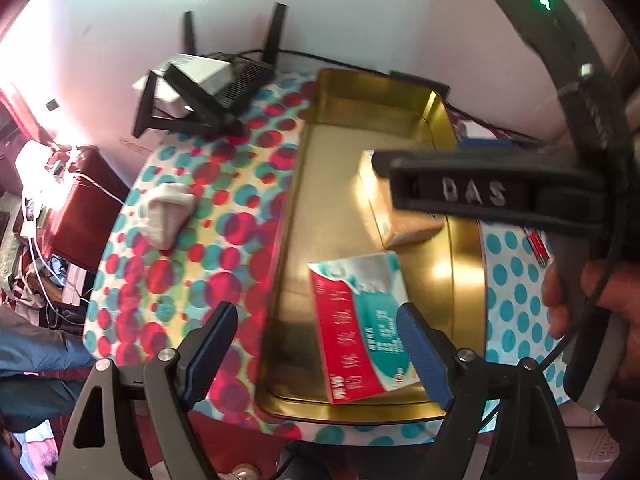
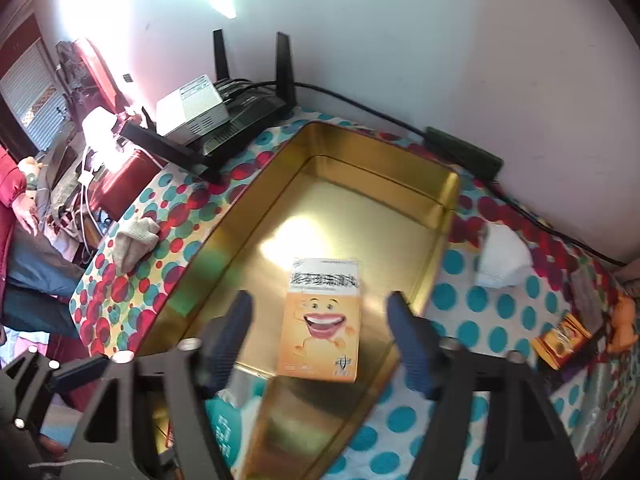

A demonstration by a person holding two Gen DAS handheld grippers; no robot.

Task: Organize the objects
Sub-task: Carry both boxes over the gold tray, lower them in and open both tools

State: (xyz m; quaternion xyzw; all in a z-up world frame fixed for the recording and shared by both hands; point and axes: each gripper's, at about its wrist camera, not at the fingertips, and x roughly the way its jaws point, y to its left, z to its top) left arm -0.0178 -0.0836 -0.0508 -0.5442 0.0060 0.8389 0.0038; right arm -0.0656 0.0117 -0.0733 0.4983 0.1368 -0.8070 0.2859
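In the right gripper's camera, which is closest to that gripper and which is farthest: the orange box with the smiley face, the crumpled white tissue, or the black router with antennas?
1. Orange cardboard box with the smiling face: between the right gripper's open fingers, lying in the gold metal tin.
2. Crumpled white tissue: right of the tin, on the dotted cloth.
3. Black router with antennas: far left, against the wall.

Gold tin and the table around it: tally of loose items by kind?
Boxes in the gold tin: 2, orange box and red-teal box
Cloth bundles on the table: 2, beige and white
Snack packets: 1, orange packet
Total: 5
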